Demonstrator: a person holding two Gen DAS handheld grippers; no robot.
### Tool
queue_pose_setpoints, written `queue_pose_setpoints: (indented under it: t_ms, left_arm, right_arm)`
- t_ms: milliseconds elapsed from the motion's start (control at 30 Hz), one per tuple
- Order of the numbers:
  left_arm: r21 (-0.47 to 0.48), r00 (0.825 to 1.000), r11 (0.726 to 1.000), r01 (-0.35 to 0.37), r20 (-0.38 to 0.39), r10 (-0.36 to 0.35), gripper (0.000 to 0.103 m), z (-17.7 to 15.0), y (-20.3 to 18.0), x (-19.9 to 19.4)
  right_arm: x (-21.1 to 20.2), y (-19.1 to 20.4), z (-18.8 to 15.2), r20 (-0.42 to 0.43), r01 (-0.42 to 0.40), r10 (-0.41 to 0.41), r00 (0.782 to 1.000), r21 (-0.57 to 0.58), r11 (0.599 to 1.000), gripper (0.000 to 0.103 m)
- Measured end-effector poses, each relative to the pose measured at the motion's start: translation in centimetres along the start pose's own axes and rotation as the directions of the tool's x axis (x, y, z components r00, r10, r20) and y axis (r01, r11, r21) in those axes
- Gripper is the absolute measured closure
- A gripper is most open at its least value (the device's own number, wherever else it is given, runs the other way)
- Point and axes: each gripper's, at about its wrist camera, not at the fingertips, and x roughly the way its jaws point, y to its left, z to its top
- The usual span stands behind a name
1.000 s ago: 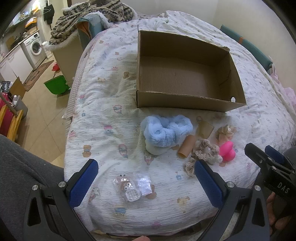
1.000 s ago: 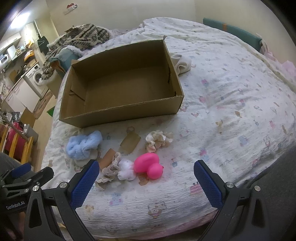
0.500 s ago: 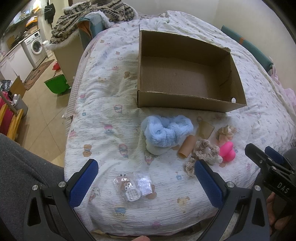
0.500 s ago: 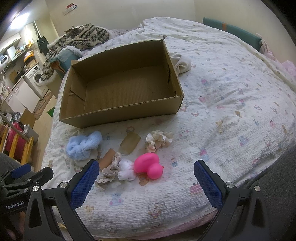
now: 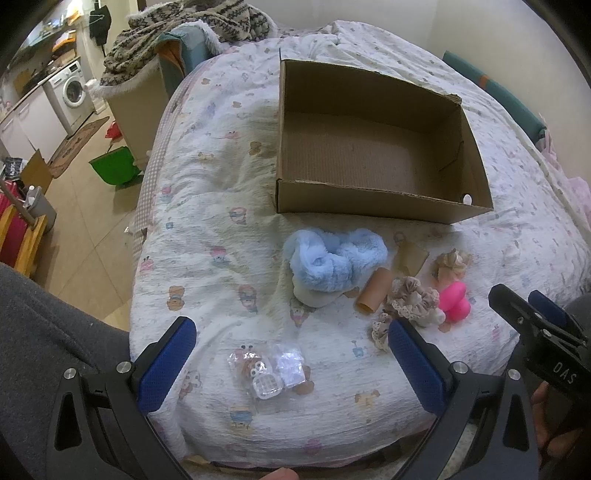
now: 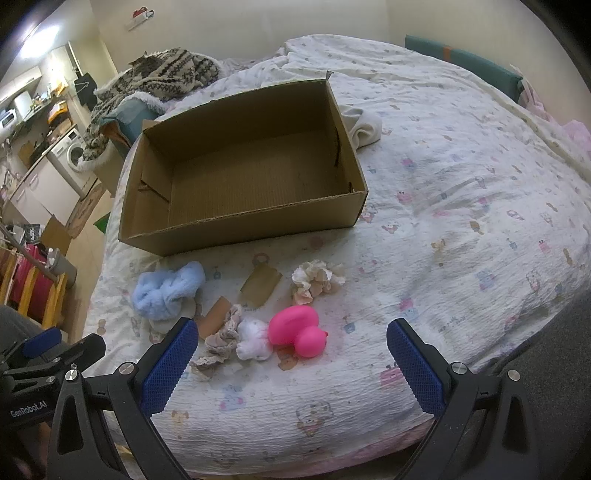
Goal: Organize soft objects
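Observation:
An empty cardboard box (image 5: 373,206) (image 6: 243,225) sits on the bed. In front of it lie a fluffy blue cloth (image 5: 332,258) (image 6: 166,291), a beige lace scrunchie (image 5: 410,299) (image 6: 221,338), a white pom-pom (image 6: 253,339), a pink rubber duck (image 5: 456,297) (image 6: 299,328) and a cream frilly scrunchie (image 5: 452,260) (image 6: 317,280). My left gripper (image 5: 291,360) is open, low over the bed's near edge, above clear plastic packets (image 5: 269,369). My right gripper (image 6: 291,360) is open, just in front of the duck.
A cardboard tube (image 5: 373,290) and a cardboard scrap (image 6: 260,288) lie among the soft items. A white cloth (image 6: 364,125) lies behind the box. A knitted blanket pile (image 5: 192,26) sits at the bed's far left. The floor drops off left with a green bin (image 5: 110,166).
Both views have barely shifted; the objects have not moved and both grippers stay open.

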Motion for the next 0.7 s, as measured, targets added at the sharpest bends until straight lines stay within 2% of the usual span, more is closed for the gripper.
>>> queue_pose_setpoints:
  t_ms: [700]
  left_arm:
    - [-0.006,1.000,1.000,-0.002,-0.001,0.002,0.000,-0.09,0.27,0.20]
  right_arm:
    - [-0.07,0.06,-0.05,-0.001,-0.005,0.005,1.000,0.001,1.000,0.000]
